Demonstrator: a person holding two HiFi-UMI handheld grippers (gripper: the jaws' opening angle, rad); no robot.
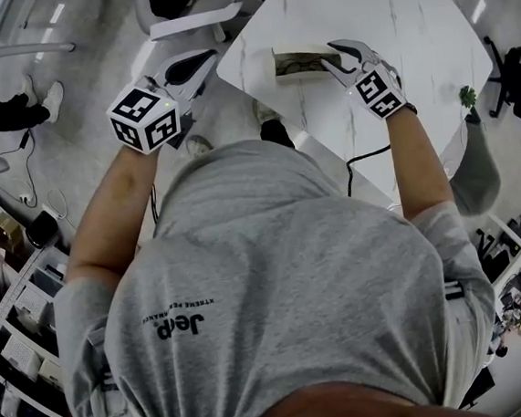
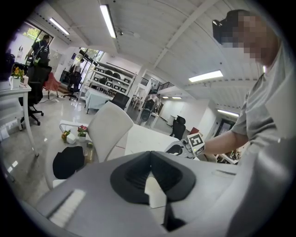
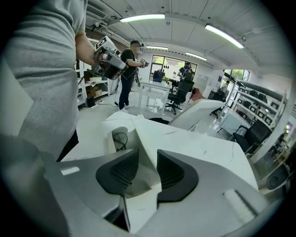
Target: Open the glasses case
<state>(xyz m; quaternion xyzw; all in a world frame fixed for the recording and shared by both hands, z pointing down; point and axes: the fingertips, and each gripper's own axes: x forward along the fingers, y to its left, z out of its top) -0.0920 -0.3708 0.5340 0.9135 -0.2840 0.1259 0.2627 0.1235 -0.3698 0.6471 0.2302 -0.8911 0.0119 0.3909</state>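
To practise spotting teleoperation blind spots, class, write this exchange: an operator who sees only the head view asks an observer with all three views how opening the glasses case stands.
Operator: Has the right hand-held gripper actually got hold of the glasses case? From above I can't tell.
Observer: The right gripper view shows the case's white flap standing up between the two pads, which look closed on it.
Operator: And is the left hand-held gripper carrying anything?
Observer: No. The left gripper view shows its jaws together with nothing between them.
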